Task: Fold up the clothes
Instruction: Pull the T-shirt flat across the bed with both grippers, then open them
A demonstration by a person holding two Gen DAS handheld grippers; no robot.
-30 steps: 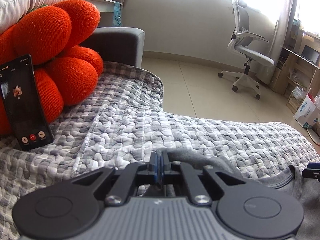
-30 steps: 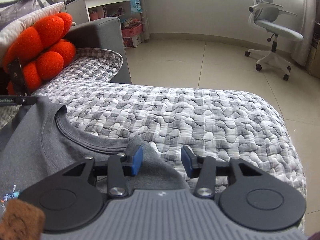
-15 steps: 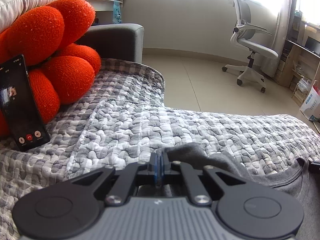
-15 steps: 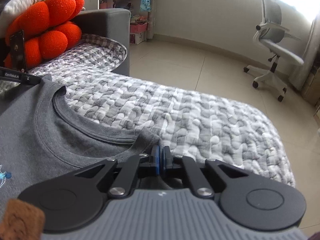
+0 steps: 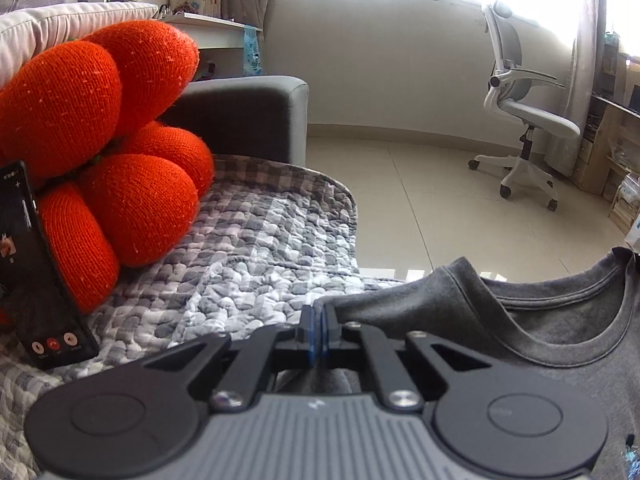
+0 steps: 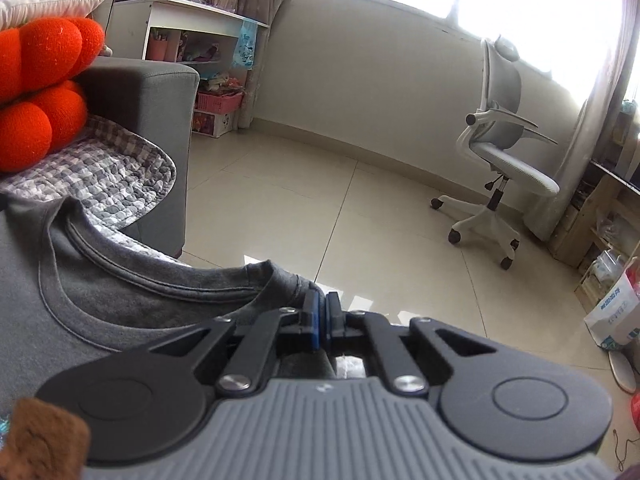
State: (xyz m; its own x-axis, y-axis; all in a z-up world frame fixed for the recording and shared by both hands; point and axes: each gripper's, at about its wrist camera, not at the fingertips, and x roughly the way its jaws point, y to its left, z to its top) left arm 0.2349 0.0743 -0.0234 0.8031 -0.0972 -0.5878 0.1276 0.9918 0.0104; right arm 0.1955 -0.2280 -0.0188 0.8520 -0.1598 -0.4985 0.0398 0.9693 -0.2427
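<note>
A dark grey T-shirt [image 5: 540, 328] hangs stretched between my two grippers, its round neckline facing the cameras. My left gripper [image 5: 319, 320] is shut on the shirt's shoulder at one side of the collar. In the right wrist view the same T-shirt [image 6: 120, 300] spreads to the left, and my right gripper [image 6: 321, 312] is shut on its other shoulder. The shirt is lifted off the grey-and-white quilted cover [image 5: 248, 248]. A small printed design shows at the shirt's lower edge [image 5: 630, 452].
An orange knitted cushion [image 5: 100, 140] and a propped phone [image 5: 36, 272] sit at the left on the quilt, against the grey sofa arm [image 5: 240, 116]. Tiled floor [image 6: 320, 200] lies beyond, with a white office chair [image 6: 504, 160] and shelves and bags at the right.
The right gripper shut on the shirt's shoulder. Both grippers then rose and swung, lifting the shirt's collar off the quilt so it now hangs between them.
</note>
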